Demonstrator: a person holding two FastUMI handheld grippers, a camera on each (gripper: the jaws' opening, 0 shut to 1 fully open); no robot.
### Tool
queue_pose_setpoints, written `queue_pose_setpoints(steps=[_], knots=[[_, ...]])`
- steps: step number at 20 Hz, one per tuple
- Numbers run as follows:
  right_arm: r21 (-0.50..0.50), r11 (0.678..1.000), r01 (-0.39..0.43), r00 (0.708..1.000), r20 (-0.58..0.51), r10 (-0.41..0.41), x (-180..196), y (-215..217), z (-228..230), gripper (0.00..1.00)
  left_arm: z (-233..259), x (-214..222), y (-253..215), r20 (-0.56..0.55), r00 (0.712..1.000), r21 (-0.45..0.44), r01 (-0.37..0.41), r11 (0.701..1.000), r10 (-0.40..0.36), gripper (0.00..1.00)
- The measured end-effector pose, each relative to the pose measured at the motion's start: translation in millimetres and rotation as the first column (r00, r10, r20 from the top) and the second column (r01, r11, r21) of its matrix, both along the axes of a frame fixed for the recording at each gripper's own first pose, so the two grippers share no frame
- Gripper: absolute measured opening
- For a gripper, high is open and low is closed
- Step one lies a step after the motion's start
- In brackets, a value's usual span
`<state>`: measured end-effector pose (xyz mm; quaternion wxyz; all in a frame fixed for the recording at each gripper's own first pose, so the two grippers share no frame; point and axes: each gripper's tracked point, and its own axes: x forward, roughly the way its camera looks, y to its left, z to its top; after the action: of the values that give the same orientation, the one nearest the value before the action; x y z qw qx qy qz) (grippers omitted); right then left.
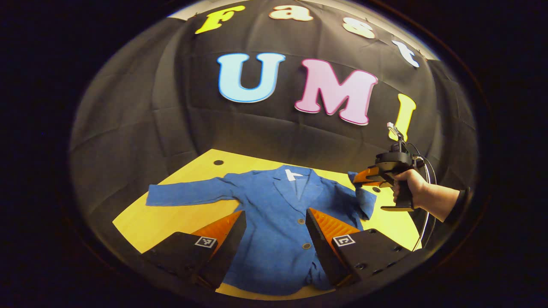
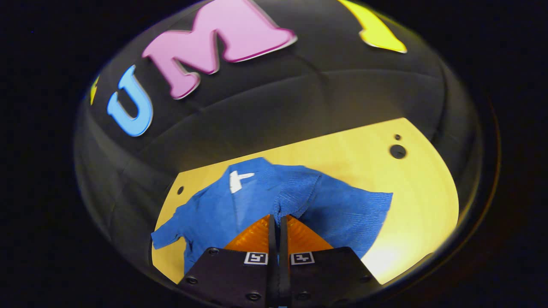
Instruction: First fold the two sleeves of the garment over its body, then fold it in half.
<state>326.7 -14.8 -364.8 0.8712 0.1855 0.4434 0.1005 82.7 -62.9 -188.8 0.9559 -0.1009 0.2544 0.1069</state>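
Note:
A blue jacket point(image 1: 278, 222) lies face up on the yellow table point(image 1: 171, 214), collar toward the wall. One sleeve point(image 1: 188, 193) stretches flat to the left. My left gripper point(image 1: 274, 216) hovers open above the jacket's body, fingers wide apart, nothing between them. At the right, a hand holds my right gripper point(image 1: 357, 179), which lifts the other sleeve point(image 1: 364, 201) off the table. In the right gripper view, that gripper point(image 2: 276, 217) is shut on the sleeve cloth point(image 2: 295, 196), with the jacket point(image 2: 222, 205) spread below it.
The black cloth wall point(image 1: 257, 128) stands right behind the table. Round holes sit in the tabletop near the far corners point(image 1: 218, 162) point(image 2: 397, 151). Bare table point(image 2: 411, 192) lies to the right of the jacket in the right gripper view.

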Motion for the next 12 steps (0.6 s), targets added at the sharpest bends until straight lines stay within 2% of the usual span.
queue_pose_setpoints(steps=[5, 8, 10, 12], knots=[[0.060, 0.979, -0.196, 0.981, 0.006, 0.196, 2, 156, -1, 0.05, -4, -26, 60, -0.008, 0.991, -0.013, -0.137, 0.990, 0.137, 0.81], [0.073, 0.958, -0.278, 0.960, -0.007, 0.279, -8, 233, -26, 0.04, -9, -38, 94, -0.011, 0.979, -0.023, -0.203, 0.979, 0.203, 0.81], [0.050, 0.949, -0.312, 0.949, -0.032, 0.314, -18, 269, -51, 0.04, -18, -45, 112, -0.037, 0.972, -0.039, -0.231, 0.972, 0.230, 0.82], [0.019, 0.959, -0.282, 0.957, -0.060, 0.283, -19, 283, -75, 0.05, -25, -49, 128, -0.056, 0.967, -0.046, -0.253, 0.966, 0.250, 0.82]])
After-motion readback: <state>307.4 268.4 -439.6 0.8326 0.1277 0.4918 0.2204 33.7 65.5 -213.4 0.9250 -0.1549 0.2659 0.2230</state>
